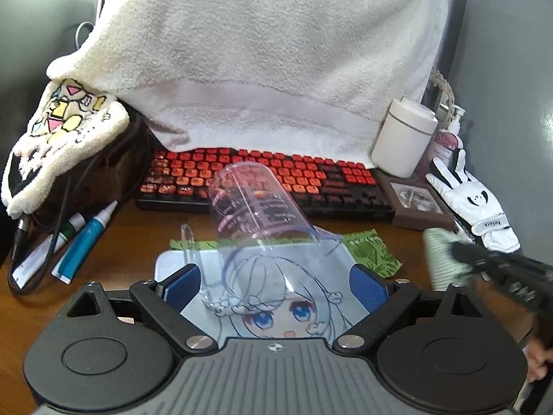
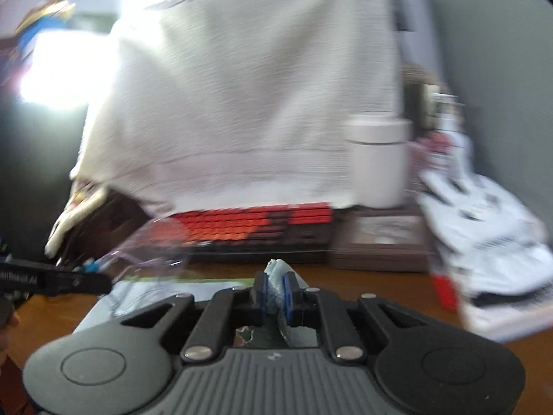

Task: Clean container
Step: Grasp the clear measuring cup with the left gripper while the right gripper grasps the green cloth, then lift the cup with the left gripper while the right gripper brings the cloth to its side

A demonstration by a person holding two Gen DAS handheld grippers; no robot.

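Note:
A clear plastic measuring cup (image 1: 255,207) with printed scale marks lies tilted on its side on a cartoon-printed mat (image 1: 276,318), with its base toward the keyboard and its mouth toward me. My left gripper (image 1: 274,285) is open, its blue pads (image 1: 181,285) wide on either side of the cup's rim, apparently apart from it. In the right wrist view, my right gripper (image 2: 276,294) is shut on a pale blue cloth (image 2: 276,273). That view is blurred; the cup (image 2: 152,245) shows at left, ahead of the left gripper (image 2: 69,282).
A red and black keyboard (image 1: 262,176) lies behind the cup, under a white towel (image 1: 269,52). A white jar (image 1: 402,138), a brown picture frame (image 1: 414,200) and a white glove (image 1: 473,207) sit at right. Tubes (image 1: 83,238) and a plush pouch (image 1: 58,141) lie at left. A green packet (image 1: 373,249) rests beside the mat.

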